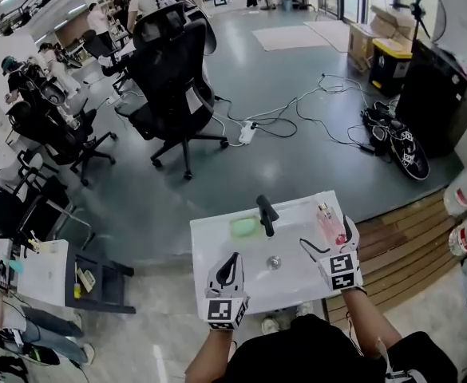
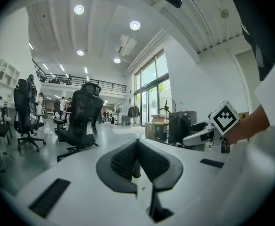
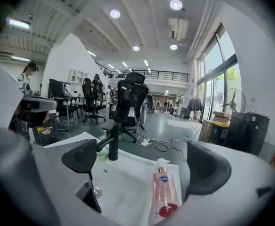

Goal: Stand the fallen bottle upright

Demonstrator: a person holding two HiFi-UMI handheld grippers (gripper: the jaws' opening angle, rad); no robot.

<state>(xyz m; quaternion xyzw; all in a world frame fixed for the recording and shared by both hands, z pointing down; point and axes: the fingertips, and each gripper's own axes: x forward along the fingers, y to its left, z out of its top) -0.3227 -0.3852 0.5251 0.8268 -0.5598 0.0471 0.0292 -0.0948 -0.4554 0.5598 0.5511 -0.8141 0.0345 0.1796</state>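
1. We read the right gripper (image 3: 146, 164) as wide open. Its two dark jaws are spread far apart and hold nothing.
2. The bottle (image 3: 164, 192), pink and clear with a white pump, lies on its side just ahead of those jaws, at about 1 o'clock from their midline. It is much closer to the right-hand jaw than to the other.
3. Its long axis runs from 6 to 12 o'clock. The base is nearest the gripper and the pump head points away at 12.
4. The bottle rests along the right ledge of the white sink (image 1: 217, 238), at about 2 o'clock from the drain (image 1: 274, 262).
5. The left gripper (image 2: 137, 160) has its ribbed pads pressed together on nothing. It hovers over the sink's near edge at about 7 o'clock from the drain, well apart from the bottle.
6. We judge the right gripper to be the one for this job. It is nearer and already lined up with the bottle's length, so it would have to close across the body and swing the pump end up.
7. A black faucet (image 3: 113, 147) stands at 12 o'clock on the sink, with a green soap bar (image 1: 243, 227) just beside it at 9 o'clock. Both sit clear of the bottle, and we see nothing between it and the jaws.
8. We think the narrow ledge is the risk, since the bottle could slide into the basin.
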